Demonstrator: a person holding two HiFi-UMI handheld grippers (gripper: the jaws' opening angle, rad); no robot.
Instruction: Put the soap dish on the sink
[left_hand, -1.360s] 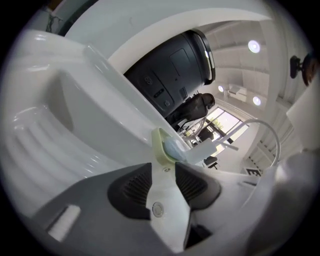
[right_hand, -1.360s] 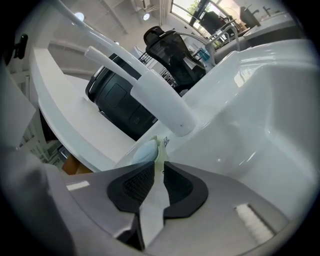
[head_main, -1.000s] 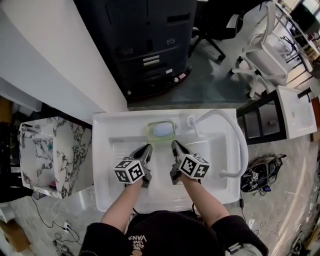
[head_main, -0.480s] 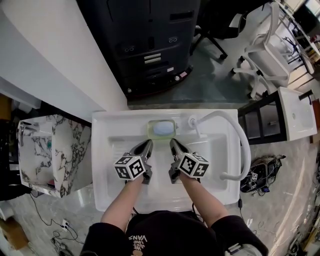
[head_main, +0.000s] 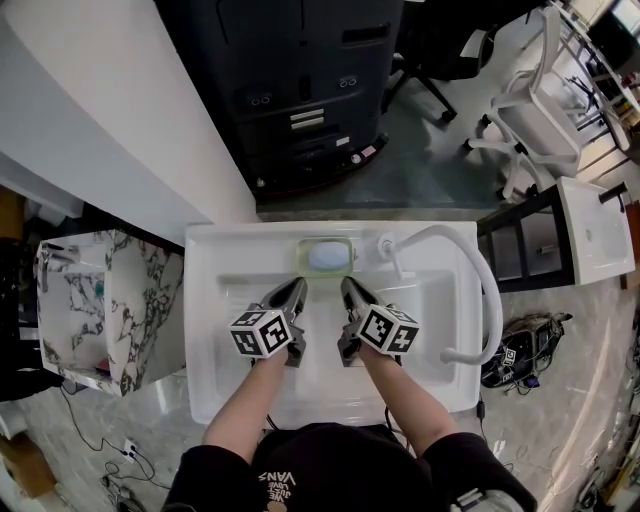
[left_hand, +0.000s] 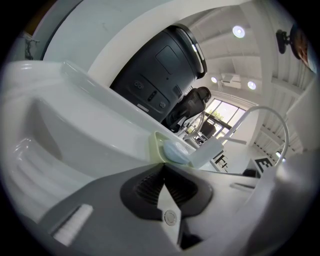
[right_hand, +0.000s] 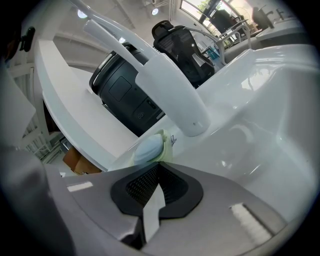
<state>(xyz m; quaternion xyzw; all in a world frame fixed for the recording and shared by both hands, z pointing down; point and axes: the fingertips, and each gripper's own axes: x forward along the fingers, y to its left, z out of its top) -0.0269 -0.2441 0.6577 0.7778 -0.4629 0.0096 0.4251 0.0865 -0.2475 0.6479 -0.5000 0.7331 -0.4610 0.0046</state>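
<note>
Soap dish (head_main: 324, 257) on sink (head_main: 205, 330) rim, just beyond left tool (head_main: 297, 288), right tool (head_main: 348, 287)

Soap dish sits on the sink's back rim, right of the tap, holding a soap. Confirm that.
Wrong side: the head view shows the soap dish on the back rim of the sink, left of the tap, holding a soap.

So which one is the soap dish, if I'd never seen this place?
Find the white sink in front of the black machine. On its back ledge, just left of the faucet, sits the soap dish. It is the only pale green thing there, a small tray holding a bluish soap bar.
</note>
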